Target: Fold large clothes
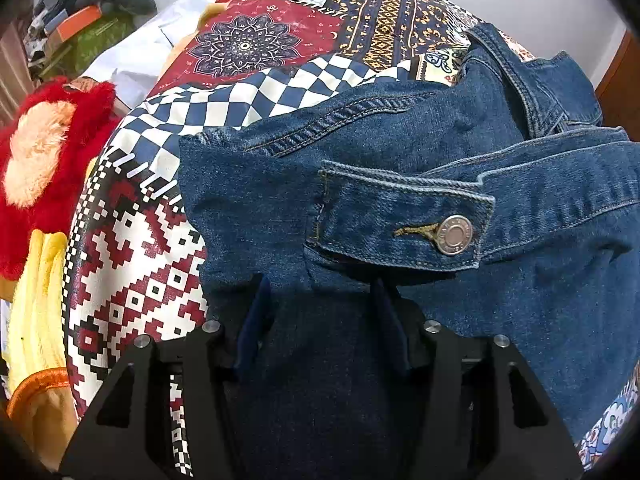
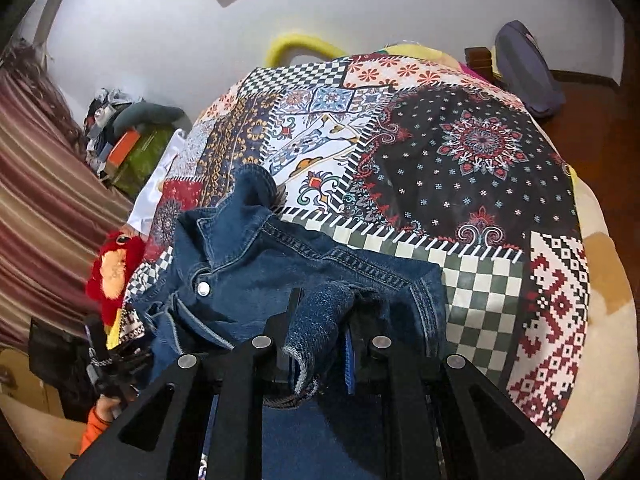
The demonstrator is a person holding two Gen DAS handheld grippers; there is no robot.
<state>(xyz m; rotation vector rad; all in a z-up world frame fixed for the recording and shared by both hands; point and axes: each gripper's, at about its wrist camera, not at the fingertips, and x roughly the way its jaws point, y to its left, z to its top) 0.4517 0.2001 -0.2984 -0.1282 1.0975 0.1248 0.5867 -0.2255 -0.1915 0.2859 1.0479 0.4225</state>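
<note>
A blue denim jacket [image 1: 400, 140] lies crumpled on a patchwork bedspread [image 1: 256, 40]. A buttoned tab with a silver button [image 1: 454, 235] lies across its middle. My left gripper [image 1: 322, 312] points down over the jacket's near part. Its jaws stand apart, denim lies under the gap, and the pads do not press on it. In the right wrist view the jacket [image 2: 260, 264] sits at the bedspread's [image 2: 460, 152] near left corner. My right gripper [image 2: 322, 320] is shut on a raised fold of the jacket's edge, which hangs down between its fingers.
A red plush toy [image 1: 48, 152] and yellow fabric [image 1: 36, 300] lie left of the jacket, with white cloth [image 1: 152, 56] behind. A pile of clutter [image 2: 128, 136] stands by the wall and a striped curtain [image 2: 40, 220] hangs on the left. A purple bag [image 2: 524, 68] lies at the bed's far right.
</note>
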